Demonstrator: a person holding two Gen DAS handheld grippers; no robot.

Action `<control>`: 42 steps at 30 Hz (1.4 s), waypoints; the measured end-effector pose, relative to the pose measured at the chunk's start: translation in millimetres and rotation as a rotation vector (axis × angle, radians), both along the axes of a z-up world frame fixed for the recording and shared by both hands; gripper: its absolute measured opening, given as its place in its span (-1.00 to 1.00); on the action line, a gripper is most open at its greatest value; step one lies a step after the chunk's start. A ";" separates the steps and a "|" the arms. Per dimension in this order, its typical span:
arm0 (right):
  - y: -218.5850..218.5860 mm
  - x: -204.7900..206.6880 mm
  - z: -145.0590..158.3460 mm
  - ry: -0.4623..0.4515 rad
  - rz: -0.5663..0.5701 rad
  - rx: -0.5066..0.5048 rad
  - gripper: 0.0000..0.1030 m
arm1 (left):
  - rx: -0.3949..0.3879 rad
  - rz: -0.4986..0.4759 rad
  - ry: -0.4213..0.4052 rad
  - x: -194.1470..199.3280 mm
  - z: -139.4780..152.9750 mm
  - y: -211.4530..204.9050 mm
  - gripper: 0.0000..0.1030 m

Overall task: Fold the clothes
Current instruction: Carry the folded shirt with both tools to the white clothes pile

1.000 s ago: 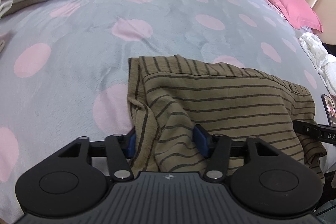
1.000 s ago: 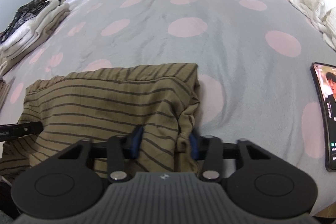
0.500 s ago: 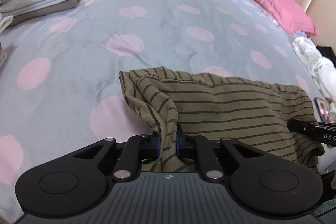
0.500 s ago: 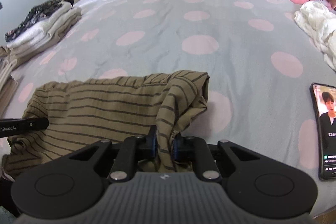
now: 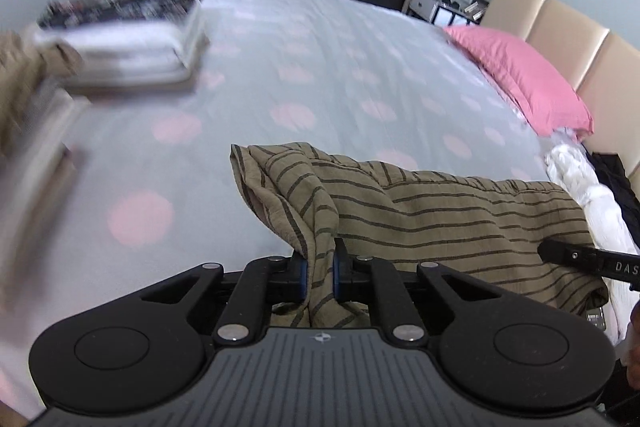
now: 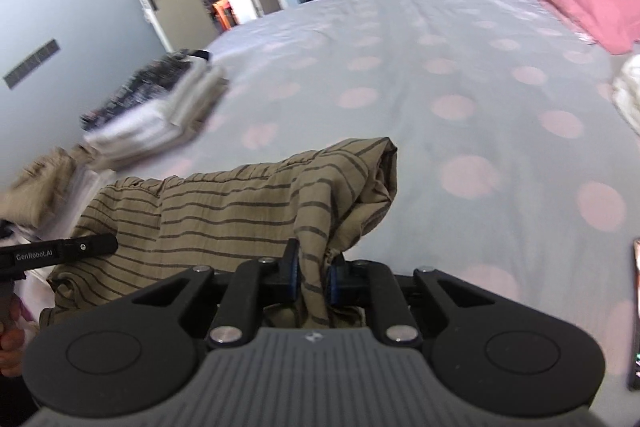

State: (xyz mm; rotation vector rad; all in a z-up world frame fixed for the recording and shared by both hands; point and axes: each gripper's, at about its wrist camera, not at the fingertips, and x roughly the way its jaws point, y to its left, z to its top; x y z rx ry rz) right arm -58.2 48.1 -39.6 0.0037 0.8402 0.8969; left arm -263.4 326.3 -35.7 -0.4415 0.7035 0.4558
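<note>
An olive-brown garment with thin dark stripes hangs between both grippers above the grey bedspread with pink dots. My left gripper is shut on its near left edge, cloth bunched between the blue pads. In the right wrist view the same striped garment spreads to the left, and my right gripper is shut on its near right corner. Each gripper's black finger shows at the edge of the other's view. The garment's lower part is hidden behind the gripper bodies.
A stack of folded clothes sits at the bed's far left, also seen as the folded stack. A pink pillow lies by the beige headboard. White crumpled clothing lies at right. A phone rests at the right edge.
Both grippers went from open around the garment's edge to shut on it, then lifted and tilted up, raising the cloth off the bed; the room beyond now shows.
</note>
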 end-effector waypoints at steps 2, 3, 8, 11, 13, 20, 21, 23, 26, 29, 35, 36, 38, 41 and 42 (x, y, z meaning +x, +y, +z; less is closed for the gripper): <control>22.6 -0.6 13.5 0.030 0.040 0.014 -0.71 | -0.003 0.033 -0.008 -12.2 19.3 20.4 -0.83; 35.2 -1.8 20.5 0.047 0.063 0.018 -0.71 | -0.005 0.052 -0.010 -18.6 29.4 31.8 -0.83; 112.2 -15.8 64.4 0.088 0.192 0.062 -0.71 | 0.024 0.146 -0.011 -57.1 85.8 94.4 -0.83; 163.0 -31.4 91.2 0.104 0.267 0.099 -0.71 | 0.072 0.201 0.006 -82.5 120.1 131.8 -0.83; 197.2 -45.9 101.7 0.112 0.308 0.111 -0.71 | 0.107 0.243 0.027 -99.8 139.1 156.6 -0.83; 315.1 -96.6 135.0 0.143 0.448 0.145 -0.71 | 0.186 0.392 0.122 -147.3 174.5 237.0 -0.83; 328.5 -102.8 135.1 0.146 0.461 0.141 -0.71 | 0.188 0.411 0.136 -151.8 175.3 247.6 -0.83; 355.2 -115.3 135.3 0.151 0.485 0.135 -0.71 | 0.190 0.445 0.165 -159.9 174.6 268.8 -0.83; 390.8 -127.1 126.9 0.167 0.507 0.112 -0.71 | 0.188 0.469 0.209 -165.5 161.4 296.3 -0.83; 415.4 -129.1 111.4 0.166 0.518 0.071 -0.71 | 0.179 0.457 0.238 -165.3 137.4 317.7 -0.83; 451.8 -125.0 74.6 0.170 0.529 0.009 -0.71 | 0.141 0.424 0.282 -161.5 88.6 353.2 -0.83; 454.8 -123.2 68.3 0.176 0.530 0.002 -0.71 | 0.135 0.418 0.288 -161.6 82.9 357.1 -0.83; 460.0 -121.4 56.0 0.189 0.535 -0.011 -0.70 | 0.122 0.405 0.303 -162.2 72.8 363.9 -0.82; 467.4 -120.6 39.9 0.212 0.541 -0.026 -0.70 | 0.104 0.389 0.326 -165.0 63.2 369.4 -0.80; 468.5 -120.4 37.8 0.212 0.546 -0.028 -0.68 | 0.102 0.388 0.327 -166.1 62.8 369.5 -0.79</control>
